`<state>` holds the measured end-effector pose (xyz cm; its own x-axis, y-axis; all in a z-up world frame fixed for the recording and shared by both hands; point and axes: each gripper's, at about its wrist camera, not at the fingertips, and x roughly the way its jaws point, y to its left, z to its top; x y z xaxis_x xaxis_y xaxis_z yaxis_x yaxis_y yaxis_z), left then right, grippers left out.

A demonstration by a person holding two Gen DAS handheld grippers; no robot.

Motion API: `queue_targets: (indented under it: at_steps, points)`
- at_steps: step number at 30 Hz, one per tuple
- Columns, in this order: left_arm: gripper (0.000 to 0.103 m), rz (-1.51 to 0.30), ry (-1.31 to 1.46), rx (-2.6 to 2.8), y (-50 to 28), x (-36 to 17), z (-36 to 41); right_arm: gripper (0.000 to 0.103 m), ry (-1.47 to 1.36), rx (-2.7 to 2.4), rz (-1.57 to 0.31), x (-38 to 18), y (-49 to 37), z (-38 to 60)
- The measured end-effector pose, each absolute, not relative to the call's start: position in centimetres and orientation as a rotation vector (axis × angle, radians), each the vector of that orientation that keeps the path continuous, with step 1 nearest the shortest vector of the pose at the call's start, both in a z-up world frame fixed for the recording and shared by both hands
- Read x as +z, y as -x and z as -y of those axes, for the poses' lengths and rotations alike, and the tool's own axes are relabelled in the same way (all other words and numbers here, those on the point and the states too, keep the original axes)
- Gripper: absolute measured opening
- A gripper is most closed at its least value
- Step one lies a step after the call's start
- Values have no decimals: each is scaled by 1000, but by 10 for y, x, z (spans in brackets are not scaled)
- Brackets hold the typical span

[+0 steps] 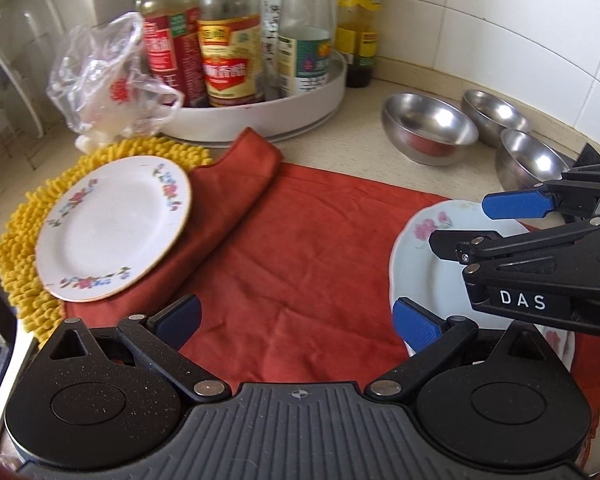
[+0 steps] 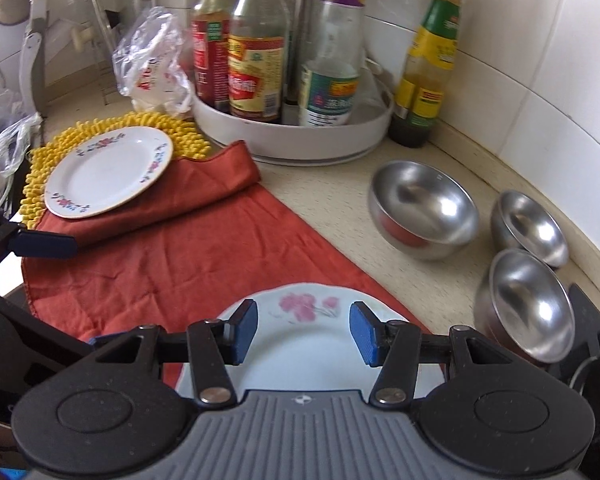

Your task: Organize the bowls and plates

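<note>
Both tools apart, gripping nothing. Left tool (image 1: 298, 322) over red cloth (image 1: 300, 240). Right tool (image 2: 303, 332) above near plate (image 2: 312, 344). Far plate (image 2: 108, 172) on yellow mat (image 2: 36, 184). Three steel bowls (image 2: 424, 208) on desk (image 2: 332, 196), right of cloth.

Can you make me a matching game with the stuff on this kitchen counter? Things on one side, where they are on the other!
Things:
1. flowered plate
2. bottles
3. steel bowls
4. pink-flower plate

Places:
A. in the round white tray
B. on the bare counter by the tiled wall
C. on the yellow mat and folded red cloth
D. nearest the right hand-held gripper

Pairs: 1-C, 2-A, 3-B, 4-D
</note>
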<state>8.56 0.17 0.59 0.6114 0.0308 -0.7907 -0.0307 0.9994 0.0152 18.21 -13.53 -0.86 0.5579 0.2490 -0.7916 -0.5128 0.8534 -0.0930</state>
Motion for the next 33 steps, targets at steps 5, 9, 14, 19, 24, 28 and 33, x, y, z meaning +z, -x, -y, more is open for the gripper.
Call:
queue_targets:
  at_steps: [5,9,14,19,24,28,33]
  points:
    - [103,-910,13,68,-85,7,-19,50,351,493,-863,-8,-186,114]
    - [103,-912,24,89,-86,7,-33,50,373,515,-865,-9,-191,98]
    - [103,-917,36,118,-87,7,-51,50,389,547,-866,-10,-195,78]
    - [103,-923,43,146,-87,8,-66,50,400,575,-869,-12,-201,60]
    - [103,-928,50,171,-88,8,-80,50,410,597,-871,-15,-206,45]
    - [103,-933,55,188,-90,8,-90,50,421,608,-876,-18,-211,35]
    - [103,-937,68,212,-93,8,-102,49,435,617,-883,-22,-218,25]
